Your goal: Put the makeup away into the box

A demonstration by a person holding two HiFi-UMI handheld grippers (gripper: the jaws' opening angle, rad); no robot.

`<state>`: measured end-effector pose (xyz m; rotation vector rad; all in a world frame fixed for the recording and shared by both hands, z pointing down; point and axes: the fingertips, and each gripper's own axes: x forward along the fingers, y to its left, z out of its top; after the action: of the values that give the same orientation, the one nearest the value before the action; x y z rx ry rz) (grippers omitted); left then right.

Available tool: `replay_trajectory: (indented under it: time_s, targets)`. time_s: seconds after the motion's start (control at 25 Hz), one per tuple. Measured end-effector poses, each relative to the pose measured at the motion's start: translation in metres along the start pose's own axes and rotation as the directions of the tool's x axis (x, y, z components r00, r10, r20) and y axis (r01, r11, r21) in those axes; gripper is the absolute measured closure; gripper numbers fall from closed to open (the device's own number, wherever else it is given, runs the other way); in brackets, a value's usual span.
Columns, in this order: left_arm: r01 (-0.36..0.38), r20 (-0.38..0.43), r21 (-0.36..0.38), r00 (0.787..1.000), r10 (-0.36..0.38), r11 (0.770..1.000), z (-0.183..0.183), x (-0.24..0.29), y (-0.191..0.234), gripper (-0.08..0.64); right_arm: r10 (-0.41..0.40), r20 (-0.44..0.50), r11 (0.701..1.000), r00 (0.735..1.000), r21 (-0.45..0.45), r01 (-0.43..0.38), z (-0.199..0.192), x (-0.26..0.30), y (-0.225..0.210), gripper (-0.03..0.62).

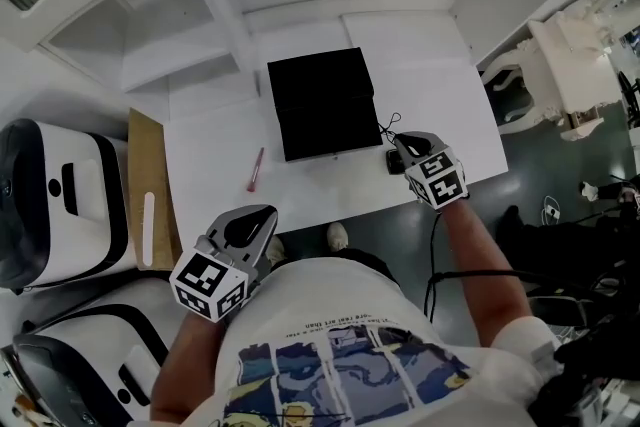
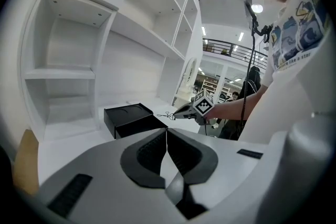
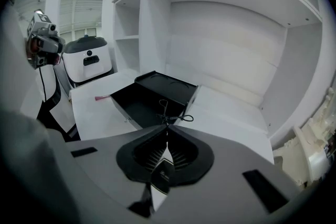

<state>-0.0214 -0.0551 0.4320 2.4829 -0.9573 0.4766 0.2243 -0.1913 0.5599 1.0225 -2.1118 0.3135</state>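
Both clenched: left gripper (image 2: 167, 130) empty; right gripper (image 3: 167, 127) pinches a wiry tool (image 3: 166, 119), partly hidden.

No legible text anywhere; shirt print (image 1: 345, 320) too small, blurred.

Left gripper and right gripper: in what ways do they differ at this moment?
The right gripper is shut on a thin black wire tool; the left gripper holds nothing. The right gripper is close to the black box; the left gripper is far from it. Both have jaws together.

White table (image 1: 215, 150): black box (image 1: 322, 103), pink pencil (image 1: 256, 169)
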Motion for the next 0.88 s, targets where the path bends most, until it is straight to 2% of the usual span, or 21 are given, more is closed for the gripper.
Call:
replay_trajectory:
  time_s: [0.4, 0.88]
  targets:
    - [-0.04, 0.034, -0.035, 0.999, 0.041, 0.999, -0.012, -0.036, 0.027, 0.545, 0.064, -0.052, 0.997, 0.997, -0.031, -0.065, 0.027, 0.048, 0.055, 0.563]
    - [-0.076, 0.041, -0.072, 0.996, 0.079, 0.995, -0.029, -0.076, 0.059, 0.545, 0.087, -0.135, 0.996, 0.987, 0.002, -0.087, 0.052, 0.114, 0.102, 0.563]
